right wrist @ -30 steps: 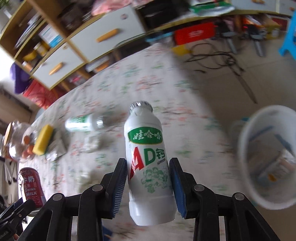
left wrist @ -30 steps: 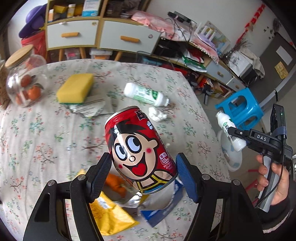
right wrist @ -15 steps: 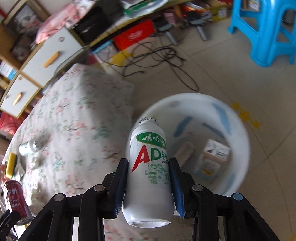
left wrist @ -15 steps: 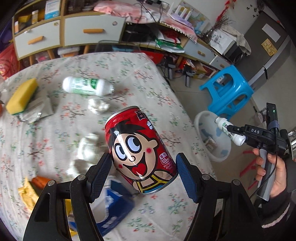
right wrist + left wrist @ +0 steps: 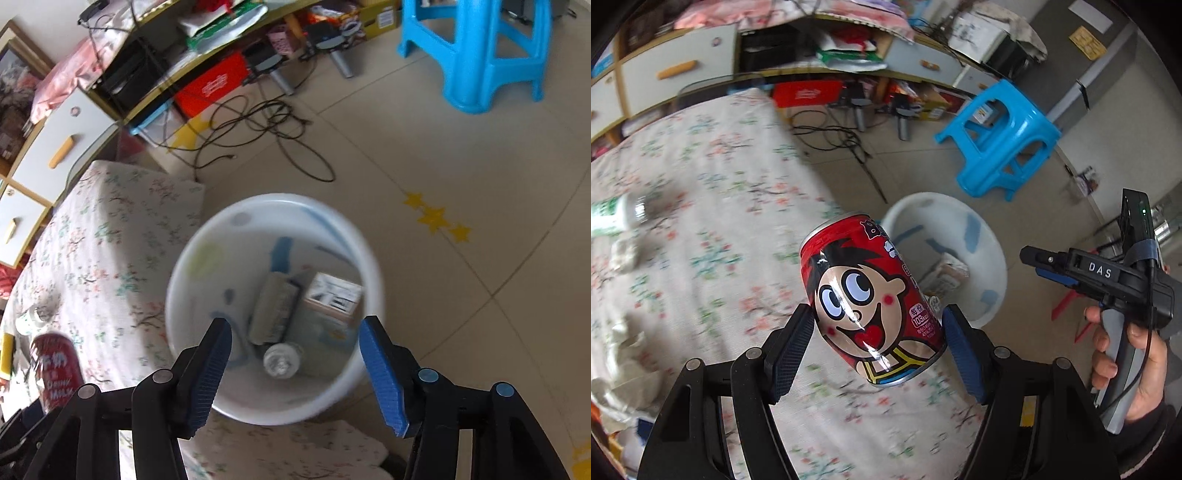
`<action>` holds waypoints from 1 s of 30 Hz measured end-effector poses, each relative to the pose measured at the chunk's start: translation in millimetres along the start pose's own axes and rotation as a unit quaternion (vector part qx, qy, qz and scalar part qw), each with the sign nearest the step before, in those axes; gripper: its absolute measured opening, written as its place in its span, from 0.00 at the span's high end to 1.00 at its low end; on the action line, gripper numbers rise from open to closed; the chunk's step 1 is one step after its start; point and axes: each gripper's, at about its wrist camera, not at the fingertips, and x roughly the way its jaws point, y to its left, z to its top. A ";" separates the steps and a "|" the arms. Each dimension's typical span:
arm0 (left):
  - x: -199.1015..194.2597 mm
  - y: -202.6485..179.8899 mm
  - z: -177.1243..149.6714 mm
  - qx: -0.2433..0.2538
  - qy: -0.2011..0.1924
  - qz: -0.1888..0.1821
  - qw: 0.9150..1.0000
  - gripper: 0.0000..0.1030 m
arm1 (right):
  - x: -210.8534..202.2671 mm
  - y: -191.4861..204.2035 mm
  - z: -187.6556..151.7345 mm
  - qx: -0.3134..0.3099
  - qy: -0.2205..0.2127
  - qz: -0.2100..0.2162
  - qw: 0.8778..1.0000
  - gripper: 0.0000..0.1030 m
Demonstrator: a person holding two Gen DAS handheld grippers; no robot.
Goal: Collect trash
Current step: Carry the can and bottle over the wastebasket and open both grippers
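Observation:
My left gripper (image 5: 877, 332) is shut on a red cartoon-face milk can (image 5: 868, 302) and holds it above the table's right edge, near the white trash bin (image 5: 990, 236). The can also shows in the right wrist view (image 5: 55, 369). My right gripper (image 5: 295, 354) is open and empty right above the bin (image 5: 177, 280). It also shows in the left wrist view (image 5: 1039, 262). The white AD bottle (image 5: 282, 360) lies inside the bin with a small box (image 5: 332, 299) and a grey wrapper (image 5: 275, 310).
A floral-cloth table (image 5: 701, 221) carries a green-label bottle (image 5: 613, 218) and crumpled paper (image 5: 624, 254). A blue plastic stool (image 5: 1001, 140) stands on the floor beyond the bin. Cables (image 5: 258, 122) and cluttered shelves (image 5: 207, 44) lie farther back.
My right gripper opened and the AD bottle dropped into the bin. My left gripper carried the can to the right, toward the table edge and the bin.

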 end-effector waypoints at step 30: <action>-9.0 -8.5 6.5 0.047 -0.038 0.007 0.998 0.02 | -16.5 -16.2 -5.7 0.002 -0.013 0.004 1.000 0.28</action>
